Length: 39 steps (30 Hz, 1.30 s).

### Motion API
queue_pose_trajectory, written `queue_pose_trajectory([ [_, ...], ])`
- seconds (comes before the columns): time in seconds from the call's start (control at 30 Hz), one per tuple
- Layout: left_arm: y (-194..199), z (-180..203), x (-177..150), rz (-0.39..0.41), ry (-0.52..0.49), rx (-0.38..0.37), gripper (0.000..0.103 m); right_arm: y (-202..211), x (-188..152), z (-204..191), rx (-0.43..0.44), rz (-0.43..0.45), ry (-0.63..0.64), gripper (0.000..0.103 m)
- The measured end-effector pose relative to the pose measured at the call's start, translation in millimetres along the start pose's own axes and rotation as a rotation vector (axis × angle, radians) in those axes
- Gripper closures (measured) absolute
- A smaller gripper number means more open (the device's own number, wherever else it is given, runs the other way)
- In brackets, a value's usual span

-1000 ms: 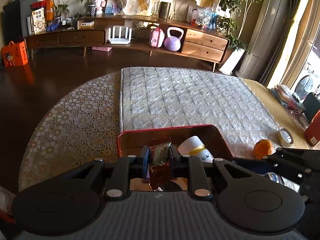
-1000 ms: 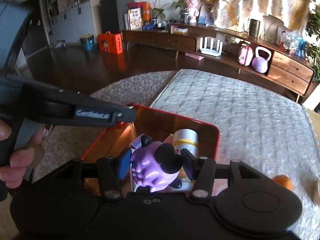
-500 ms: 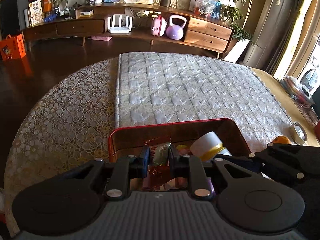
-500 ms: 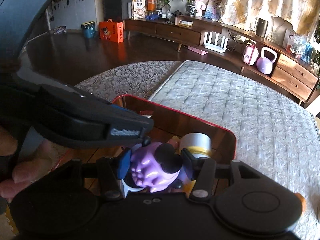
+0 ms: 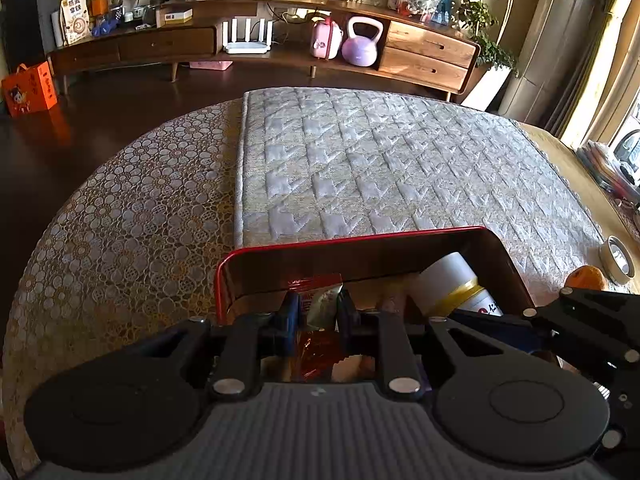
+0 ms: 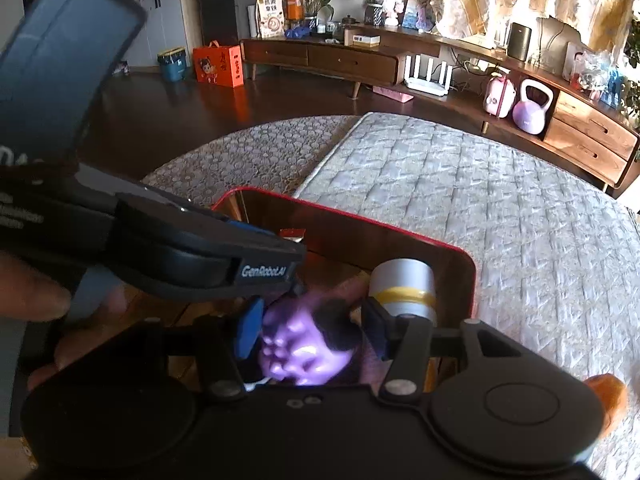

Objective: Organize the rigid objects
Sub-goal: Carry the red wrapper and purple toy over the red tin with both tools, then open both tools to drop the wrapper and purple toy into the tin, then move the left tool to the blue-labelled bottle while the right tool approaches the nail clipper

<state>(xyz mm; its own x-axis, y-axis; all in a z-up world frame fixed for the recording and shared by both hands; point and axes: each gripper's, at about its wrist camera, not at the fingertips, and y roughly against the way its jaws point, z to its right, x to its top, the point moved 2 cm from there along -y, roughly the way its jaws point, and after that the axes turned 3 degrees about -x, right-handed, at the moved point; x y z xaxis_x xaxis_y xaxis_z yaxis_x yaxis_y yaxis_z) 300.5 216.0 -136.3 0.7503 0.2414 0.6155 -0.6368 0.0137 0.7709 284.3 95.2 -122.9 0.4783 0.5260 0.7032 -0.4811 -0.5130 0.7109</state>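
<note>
A red-rimmed box (image 5: 360,238) with brown inner walls sits on the table, also in the right wrist view (image 6: 400,236). My left gripper (image 5: 318,312) is shut on a red and green snack packet (image 5: 320,306) held over the box's left part. My right gripper (image 6: 310,330) is shut on a purple toy with black ears (image 6: 304,348), low inside the box. A white bottle with a yellow band (image 5: 456,284) lies in the box at the right, also in the right wrist view (image 6: 404,288).
A quilted grey mat (image 5: 380,160) covers the table over a lace cloth (image 5: 120,220). An orange fruit (image 5: 586,276) and a tape roll (image 5: 618,258) lie right of the box. A long wooden sideboard (image 5: 280,40) stands behind.
Both grippers have moved forward and down over the box, each still holding its object. The purple toy now sits lower in the box, beside the bottle.
</note>
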Motion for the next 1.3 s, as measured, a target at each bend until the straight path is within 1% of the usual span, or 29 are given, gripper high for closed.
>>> queue_pose_trajectory([
  [0.1,-1,2,0,-0.009,-0.001,-0.001,0.083,7,0,0,0.0,0.012,-0.002,0.05],
  [0.27,2,3,-1,-0.008,0.012,0.002,0.083,18,-1,5,0.028,0.01,-0.046,0.05],
  [0.33,6,3,-1,-0.005,0.016,0.003,0.083,25,-2,8,0.033,0.013,-0.063,0.047],
  [0.4,10,4,-2,-0.003,0.02,0.003,0.083,32,-4,11,0.034,0.021,-0.079,0.041],
  [0.63,33,12,-4,0.015,0.01,-0.002,0.081,57,-9,20,0.043,0.037,-0.132,0.039],
  [0.7,39,13,-4,0.017,0.02,-0.004,0.078,66,-11,22,0.043,0.046,-0.142,0.037],
  [0.77,41,14,-4,0.019,0.023,-0.001,0.066,74,-12,24,0.044,0.053,-0.147,0.037],
  [0.8,43,15,-4,0.024,0.02,0.006,0.063,80,-14,26,0.047,0.056,-0.149,0.037],
  [0.83,45,16,-5,0.029,0.018,0.015,0.055,87,-16,28,0.053,0.061,-0.148,0.036],
  [0.87,48,17,-6,0.034,0.017,0.019,0.05,93,-19,29,0.055,0.063,-0.145,0.032],
  [0.9,52,18,-7,0.042,0.018,0.021,0.049,101,-22,32,0.051,0.067,-0.139,0.031],
  [1.0,66,21,-10,0.059,0.012,0.018,0.049,119,-31,41,0.047,0.076,-0.134,0.03],
  [1.23,100,35,-18,0.101,-0.011,-0.001,0.049,155,-52,62,0.025,0.101,-0.184,0.027],
  [1.3,108,43,-22,0.106,-0.018,-0.013,0.049,163,-59,69,0.017,0.108,-0.194,0.023],
])
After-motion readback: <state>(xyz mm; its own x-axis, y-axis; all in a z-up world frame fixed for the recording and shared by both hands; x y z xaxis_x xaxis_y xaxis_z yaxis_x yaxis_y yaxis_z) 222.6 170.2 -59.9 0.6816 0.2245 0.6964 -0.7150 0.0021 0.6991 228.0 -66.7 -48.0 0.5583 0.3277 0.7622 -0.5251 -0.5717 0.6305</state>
